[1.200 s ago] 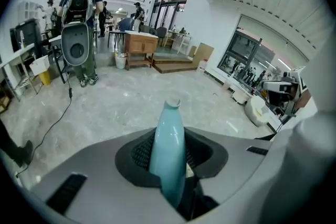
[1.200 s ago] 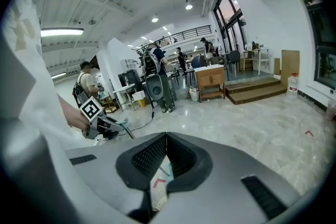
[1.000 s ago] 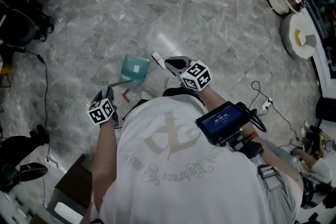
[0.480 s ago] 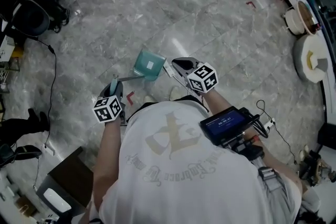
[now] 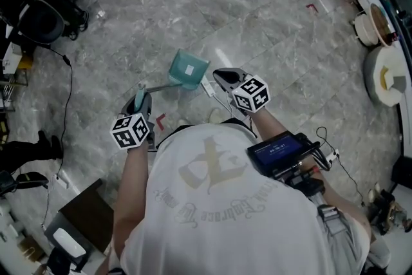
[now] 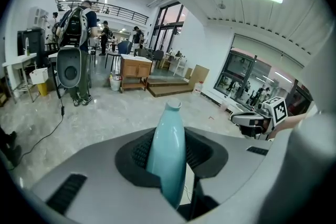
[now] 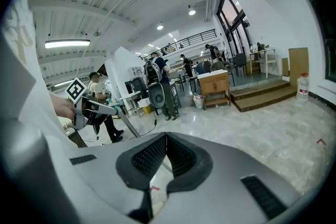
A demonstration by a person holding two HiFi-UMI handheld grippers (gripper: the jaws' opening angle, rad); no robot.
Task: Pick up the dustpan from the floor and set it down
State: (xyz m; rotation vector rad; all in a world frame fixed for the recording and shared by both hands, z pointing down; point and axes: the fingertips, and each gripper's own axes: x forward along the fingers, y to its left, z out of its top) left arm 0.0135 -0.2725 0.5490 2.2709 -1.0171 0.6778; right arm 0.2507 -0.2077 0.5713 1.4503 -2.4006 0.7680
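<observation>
Head view shows the teal dustpan (image 5: 188,69) held clear of the marble floor (image 5: 270,29), its long handle (image 5: 158,85) slanting from the left gripper (image 5: 140,100) up and rightward, pan end pointing away from the person. Left gripper view shows jaws clamped on that handle; the right gripper (image 5: 220,77) is closed on nothing

Big open lab/office hall: marble floor (image 5: 270,42), far mezzanine railing (image 6: 107,8), wooden cabinet (image 6: 135,68), desks, ppl w/ gear (image 6: 79,29).
</observation>
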